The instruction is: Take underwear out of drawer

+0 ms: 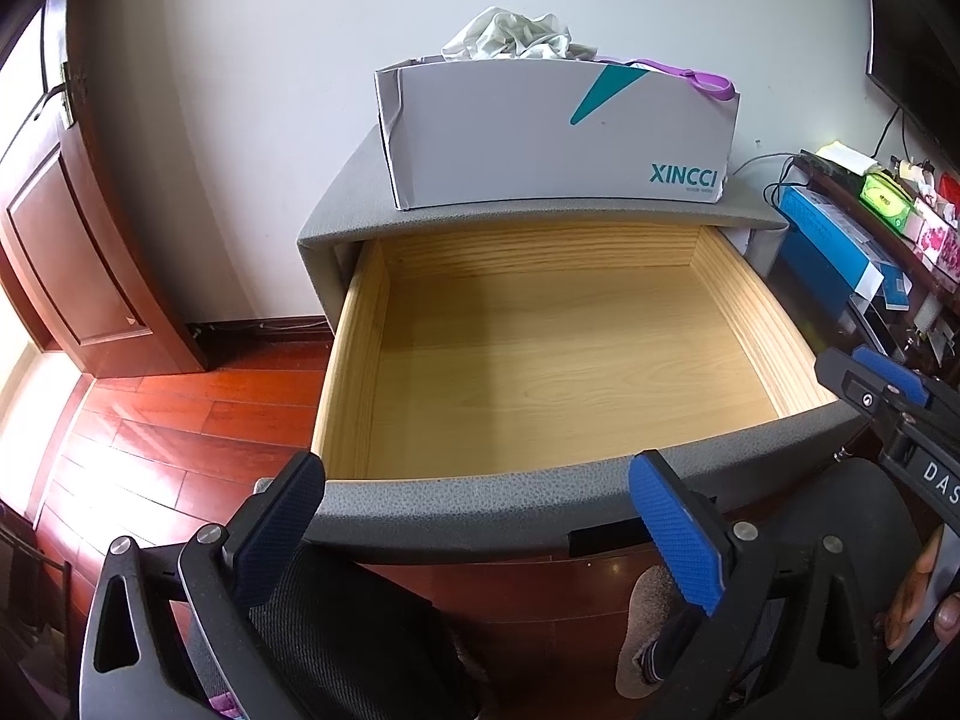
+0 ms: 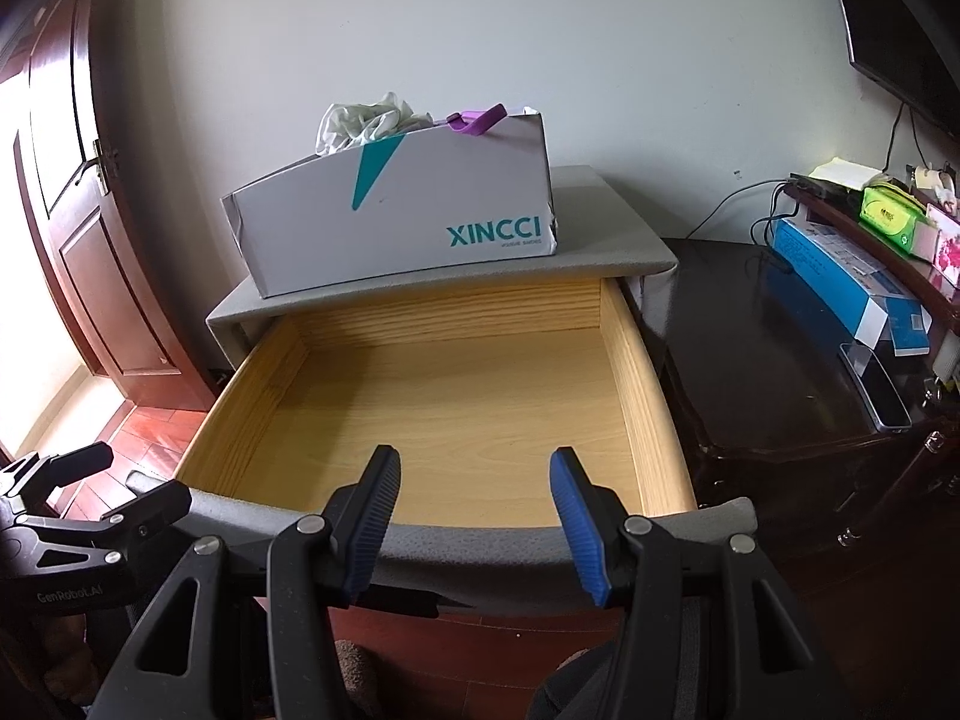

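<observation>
Right, both my grippers hang at the drawer's near edge, nothing between the jaws. My left gripper (image 1: 474,516) is spread wide across the grey front lip; my right gripper (image 2: 474,510) is parted about halfway, poised over the same lip. The drawer (image 1: 354,360) stands pulled out and its wooden floor shows bare, no underwear inside that I can see. The underwear (image 1: 510,36), as I judge it, is the pale crumpled cloth at twelve o'clock, heaped in the box (image 1: 540,138) on the cabinet top, a purple strap (image 1: 708,84) draped over the box rim at one o'clock. So the taking-out looks done; the sound move, I'd say, is to keep clear of the lip and shut the drawer squarely. The box reads "XINCCI" in teal. My left gripper's body, seen from the right wrist, reads "GenRobot.AI".
</observation>
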Available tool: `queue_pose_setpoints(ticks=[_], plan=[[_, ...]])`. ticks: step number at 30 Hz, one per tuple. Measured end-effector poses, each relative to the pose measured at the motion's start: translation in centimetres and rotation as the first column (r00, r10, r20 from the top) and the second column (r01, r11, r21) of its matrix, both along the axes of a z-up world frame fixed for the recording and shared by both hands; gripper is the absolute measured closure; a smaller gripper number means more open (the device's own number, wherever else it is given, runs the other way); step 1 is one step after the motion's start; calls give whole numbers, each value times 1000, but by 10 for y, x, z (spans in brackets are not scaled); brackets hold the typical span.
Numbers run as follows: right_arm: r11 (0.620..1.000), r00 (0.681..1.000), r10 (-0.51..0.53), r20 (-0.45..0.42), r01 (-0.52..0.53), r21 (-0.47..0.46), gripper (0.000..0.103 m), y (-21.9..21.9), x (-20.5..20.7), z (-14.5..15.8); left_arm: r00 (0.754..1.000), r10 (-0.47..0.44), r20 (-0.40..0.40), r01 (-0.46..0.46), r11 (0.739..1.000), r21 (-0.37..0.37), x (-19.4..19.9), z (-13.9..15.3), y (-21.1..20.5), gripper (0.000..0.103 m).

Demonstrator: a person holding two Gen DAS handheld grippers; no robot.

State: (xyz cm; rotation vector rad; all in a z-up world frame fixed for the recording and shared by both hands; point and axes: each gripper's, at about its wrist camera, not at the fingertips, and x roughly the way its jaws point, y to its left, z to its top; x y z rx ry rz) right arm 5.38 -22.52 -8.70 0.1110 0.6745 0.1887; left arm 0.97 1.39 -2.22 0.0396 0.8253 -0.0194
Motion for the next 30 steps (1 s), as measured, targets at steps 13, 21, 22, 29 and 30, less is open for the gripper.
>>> queue_pose_setpoints(ticks=[13,21,22,29,30], plan=[[1000,1000,12,-2,-12,-1,50,2,-1,2,1000,-15,-12,15,1000,2,0,-1,-1,1],[1000,1000,27,-9,-27,-2,50,4,0,0,996,-24,87,28,999,-37,-11,10,3,0],[1000,1000,25,-8,-25,0,50,4,0,1,995,-29,91,32,999,-34,-11,11,3,0],[1000,1000,27,-7,-27,1,50,4,0,1,995,-34,93,36,999,-18,-10,12,0,0],[1000,1000,27,-6,-27,0,50,4,0,1,996,-35,76,37,999,-28,-8,12,0,0]])
